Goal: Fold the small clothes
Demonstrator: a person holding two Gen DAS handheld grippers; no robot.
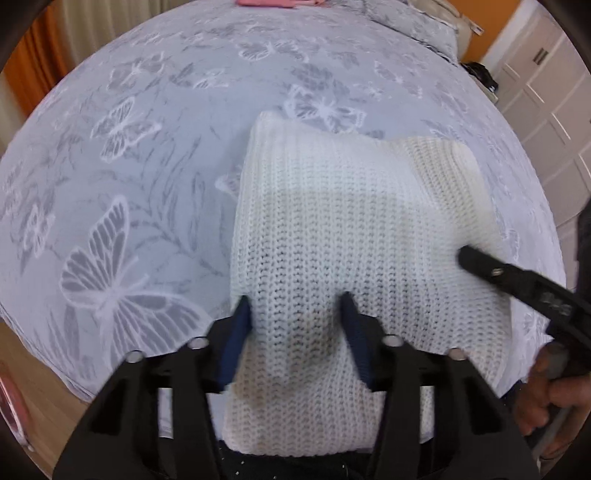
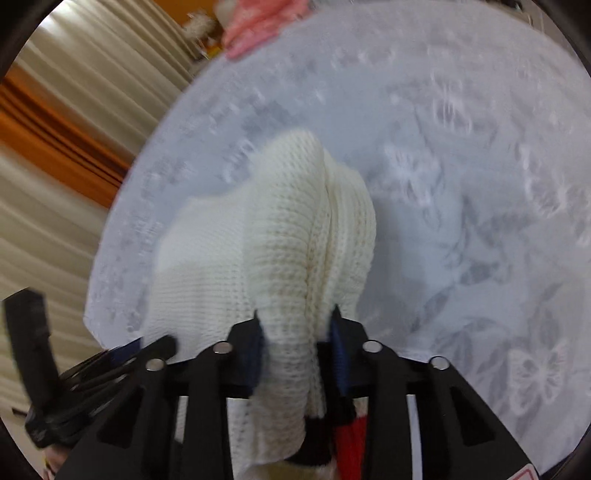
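In the middle of both views, a white ribbed knit garment (image 1: 332,229) lies bunched on a pale grey bedspread (image 1: 147,147) printed with butterflies. Its chunky stitches run in rows, and the right wrist view shows folded layers stacked into a ridge (image 2: 325,229). The left gripper (image 1: 295,306) pinches a raised hump of the knit between its blue-padded fingers at the frame's lower centre. The right gripper (image 2: 295,317) likewise clamps a thick fold, the cloth drooping towards the camera. A pink cloth (image 2: 258,29) sits at the bed's far edge.
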